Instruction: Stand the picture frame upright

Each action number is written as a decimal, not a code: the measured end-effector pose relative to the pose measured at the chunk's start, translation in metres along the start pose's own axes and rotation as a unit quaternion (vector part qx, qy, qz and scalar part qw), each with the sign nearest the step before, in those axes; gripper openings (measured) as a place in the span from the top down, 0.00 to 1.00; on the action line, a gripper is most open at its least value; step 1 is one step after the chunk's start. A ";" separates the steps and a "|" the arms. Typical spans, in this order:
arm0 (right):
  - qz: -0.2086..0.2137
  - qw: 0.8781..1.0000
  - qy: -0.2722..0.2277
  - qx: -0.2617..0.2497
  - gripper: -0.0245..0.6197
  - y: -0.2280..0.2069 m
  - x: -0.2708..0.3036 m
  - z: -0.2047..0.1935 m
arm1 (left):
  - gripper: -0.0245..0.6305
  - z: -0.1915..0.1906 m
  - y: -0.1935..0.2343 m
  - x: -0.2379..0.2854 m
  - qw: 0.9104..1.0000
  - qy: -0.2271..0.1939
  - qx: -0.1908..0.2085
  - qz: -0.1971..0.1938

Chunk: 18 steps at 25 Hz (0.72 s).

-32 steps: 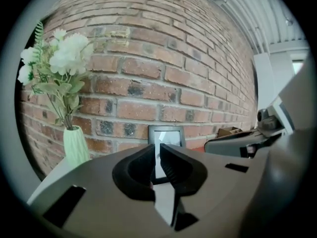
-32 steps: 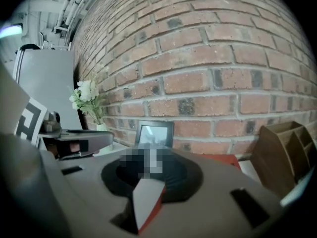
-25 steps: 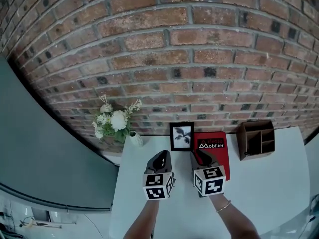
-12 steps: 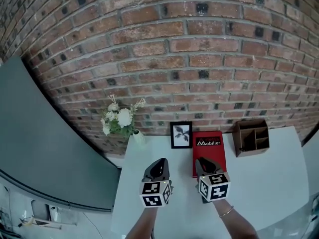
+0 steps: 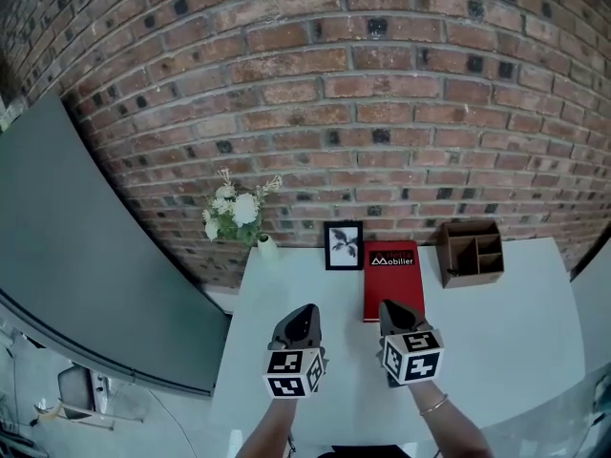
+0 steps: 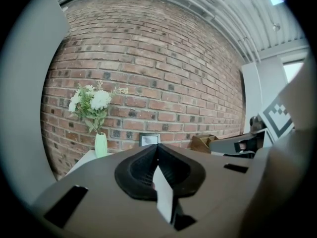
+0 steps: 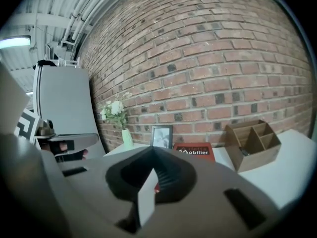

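Picture frame [image 5: 344,246] already stands upright at the counter [image 5: 506,332] back edge, by the brick wall [image 5: 382,113]. Likely light and glass-fronted (too small to confirm), so grip the side rails. Left claw [image 5: 304,311] and right claw [image 5: 389,308] have both just closed, empty.

The picture frame [image 5: 343,246] was small, with a black border around a pale print of a dark leafy sprig. It stood upright at the far edge of the desk [image 5: 506,332], just above the head view's centre, facing the camera.
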State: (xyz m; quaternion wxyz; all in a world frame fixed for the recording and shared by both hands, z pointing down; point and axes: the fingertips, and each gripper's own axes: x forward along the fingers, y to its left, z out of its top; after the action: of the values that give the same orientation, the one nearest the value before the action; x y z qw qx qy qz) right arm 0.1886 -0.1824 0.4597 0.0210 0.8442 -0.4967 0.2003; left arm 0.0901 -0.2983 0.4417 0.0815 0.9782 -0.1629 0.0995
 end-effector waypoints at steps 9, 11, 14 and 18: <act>0.000 1.000 -0.021 -0.013 0.96 0.013 -0.037 0.002 | 0.97 0.005 -0.002 -0.041 1.000 -0.013 0.001 0.009; 0.000 1.000 -0.021 -0.017 0.96 0.015 -0.042 0.000 | 0.97 0.006 -0.002 -0.048 1.000 -0.017 0.002 0.011; 0.000 1.000 -0.019 -0.021 0.96 0.019 -0.048 -0.004 | 0.97 0.006 -0.002 -0.057 1.000 -0.020 0.001 0.013; 0.000 1.000 -0.017 -0.026 0.96 0.025 -0.054 -0.009 | 0.97 0.004 0.002 -0.070 1.000 -0.022 0.000 0.018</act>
State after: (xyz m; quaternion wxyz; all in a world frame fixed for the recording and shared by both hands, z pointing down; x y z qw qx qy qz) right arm 0.1410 -0.1480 0.4446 0.0340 0.8469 -0.5017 0.1728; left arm 0.0258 -0.2795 0.4223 0.0757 0.9772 -0.1820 0.0790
